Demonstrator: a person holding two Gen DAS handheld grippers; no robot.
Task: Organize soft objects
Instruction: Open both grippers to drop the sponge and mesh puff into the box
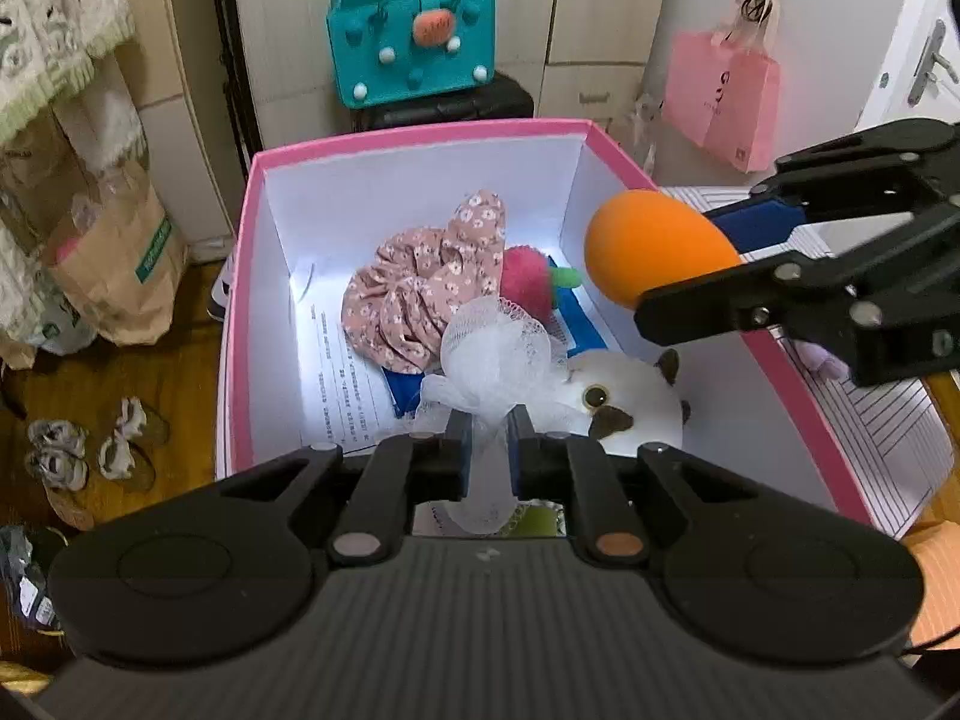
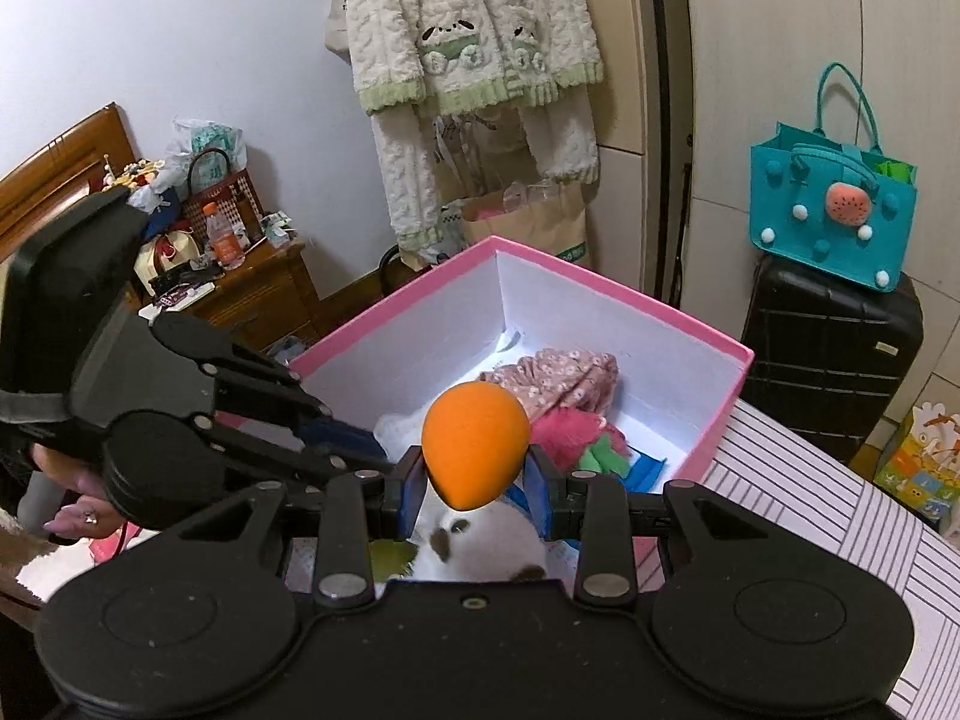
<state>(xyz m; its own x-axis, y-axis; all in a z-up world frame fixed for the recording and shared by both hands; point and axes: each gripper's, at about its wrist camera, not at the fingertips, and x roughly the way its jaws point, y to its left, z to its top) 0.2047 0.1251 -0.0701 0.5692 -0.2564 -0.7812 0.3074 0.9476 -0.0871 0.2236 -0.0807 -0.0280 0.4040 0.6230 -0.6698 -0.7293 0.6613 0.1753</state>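
**A:** Your right gripper is clamped on the orange sponge, and the sponge hangs above the pink box, just inside its right wall. Your left gripper is pinched shut on a tail of the white mesh puff; the puff's body already sits in the box, against the plush cat.

**B:** So what do I do first?

**A:** I'd say both pieces are at the letting-go stage. Carry the sponge a little further from the box's right wall before you part the fingers, so it drops in and doesn't glance off the rim. It looks light and springy, so let it fall from low down or it may bounce out.

**B:** And the puff?

**A:** Ease the left fingers apart slowly. Mesh like that could snag on the blue pads, so lift straight up from the box and check that the tail comes free.

**B:** Is there room in there?

**A:** The far half of the box holds a floral cloth and a pink fuzzy toy on printed paper; the near left floor is barer. Watch your own grippers: they sit close over the box and could knock together.

**B:** Anything outside the box?

**A:** A teal bag on a black suitcase behind it. Neither is in your way.
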